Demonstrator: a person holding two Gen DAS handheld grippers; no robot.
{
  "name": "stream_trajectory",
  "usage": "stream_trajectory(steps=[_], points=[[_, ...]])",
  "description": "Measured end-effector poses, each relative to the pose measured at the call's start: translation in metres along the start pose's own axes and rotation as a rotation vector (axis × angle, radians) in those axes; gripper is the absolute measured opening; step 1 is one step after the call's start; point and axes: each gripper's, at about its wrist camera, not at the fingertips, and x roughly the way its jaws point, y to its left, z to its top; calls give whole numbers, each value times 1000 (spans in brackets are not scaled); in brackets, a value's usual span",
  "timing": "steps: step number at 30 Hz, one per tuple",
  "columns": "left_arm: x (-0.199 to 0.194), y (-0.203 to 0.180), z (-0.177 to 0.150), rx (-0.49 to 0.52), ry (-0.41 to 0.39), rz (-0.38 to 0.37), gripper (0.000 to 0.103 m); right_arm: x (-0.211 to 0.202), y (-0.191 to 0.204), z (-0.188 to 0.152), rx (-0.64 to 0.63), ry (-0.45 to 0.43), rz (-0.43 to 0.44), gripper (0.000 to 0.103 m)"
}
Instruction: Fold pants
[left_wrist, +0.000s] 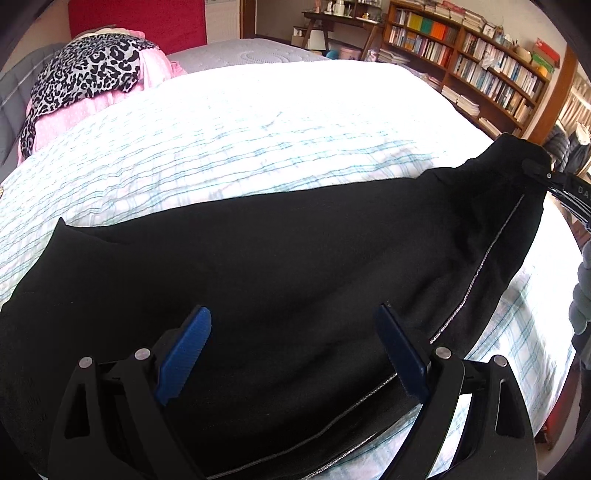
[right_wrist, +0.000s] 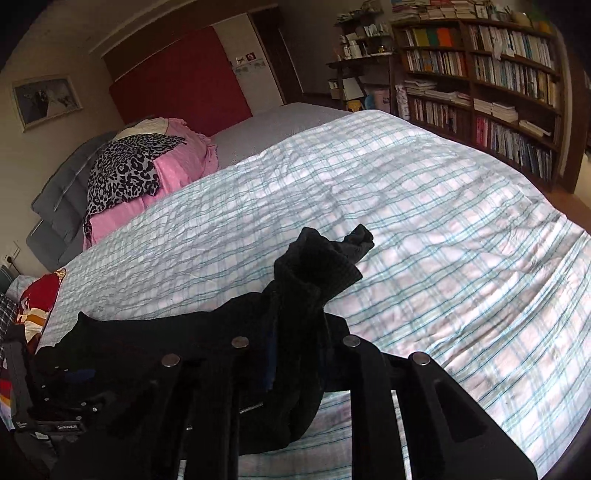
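- Left wrist view: the pants (left_wrist: 280, 266) lie across the near part of the bed (left_wrist: 258, 122), one end at the left, the other drawn up to the far right where the right gripper (left_wrist: 554, 177) meets the cloth.
- The left gripper (left_wrist: 295, 354) hovers low over the pants with its jaws spread wide; the blue pads (left_wrist: 184, 354) hold nothing, and I cannot tell whether they touch the cloth.
- Risk here: if the left gripper closes where it is, it may pinch only the top layer, so the layers would slide apart in the fold. The silver stripe (left_wrist: 476, 277) already runs off at a slant, so a careless pull could set a skewed crease.
- Pose: the left gripper points forward across the bed, tilted down toward the fabric.
- Right wrist view: the right gripper (right_wrist: 295, 354) has its jaws pressed together on a bunch of pants (right_wrist: 314, 266); a ribbed end sticks up past the fingertips and the rest sags below them.
- Risk here: the pinch takes a crumpled wad, not a flat edge, so the cloth may slip out under tension or the wad may land as a lump. A hard tug could also drag the plaid cover with it.
- Pose: the right gripper sits just above the bed, aimed toward the bookshelves (right_wrist: 498, 92), roughly level.
- The leopard cloth (right_wrist: 125, 170) lies well apart and is no obstacle.
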Motion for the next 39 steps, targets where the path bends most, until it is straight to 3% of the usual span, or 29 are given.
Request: stream_trajectory(steps=[6,12,19,27,33,39], points=[[-30,51,-12,-78,-38,50,90,-22,77,4,-100,-47,83,16],[-51,115,-39,-225,-45,65,90,-26,165,-7,-215,-38,190,16],[-80,181,-76,-356,-68,102,90,-10,261,-45,-338,18,271,16],[-101,226,-107,-428,-90,126,90,10,356,-112,-518,71,309,16],[-112,249,-119,-471,-105,143,90,27,398,-161,-608,136,335,16],[-118,260,-125,-503,-116,158,90,40,416,-193,-662,183,336,16]])
